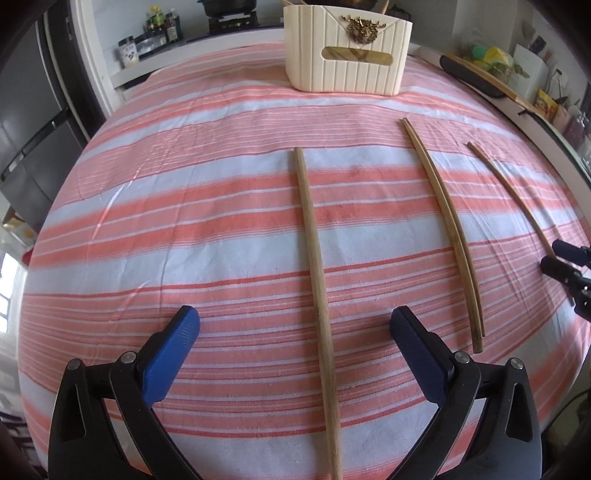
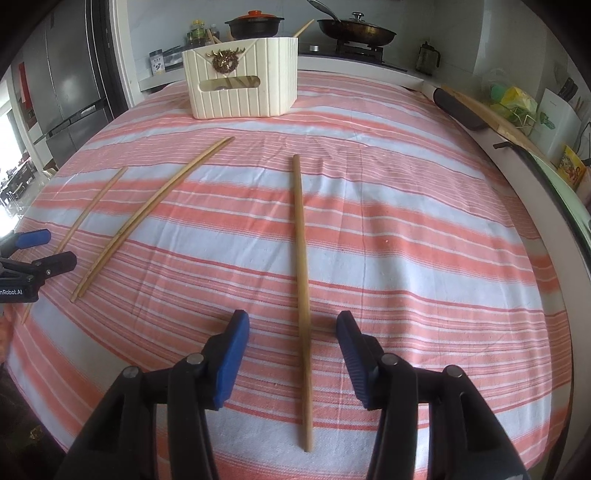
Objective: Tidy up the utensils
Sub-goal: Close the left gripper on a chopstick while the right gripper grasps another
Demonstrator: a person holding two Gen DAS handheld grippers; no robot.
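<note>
1. Chopsticks lie spread over our worktop [image 2: 424, 258], which is covered by a cloth striped in coral and white.
2. We see our left gripper [image 1: 295, 325] released, its blue pads spread wide on either side of a single chopstick [image 1: 314, 251] that lies flat on the cloth; neither pad touches it.
3. To the right in the left wrist view lies a pair of chopsticks [image 1: 447, 236], the two sticks side by side and touching, and beyond them one more thin stick whose near end reaches the right gripper.
4. We see our right gripper [image 2: 293, 325] partly parted, with a lone chopstick [image 2: 301, 266] running between its pads; a gap shows on both sides, so nothing is grasped.
5. No earlier view is given, so we speak only of how the jaws stand.
6. In the right wrist view the left gripper [image 2: 48, 247] appears at the left edge, straddling the near part of its stick.
7. At the far side of the cloth stands a cream ribbed holder [image 1: 347, 51] with a gold ornament and a slot window, with stick ends poking out above its rim.
8. Behind it we see a stove with a black pot [image 2: 255, 26] and a frying pan [image 2: 356, 31].
</note>
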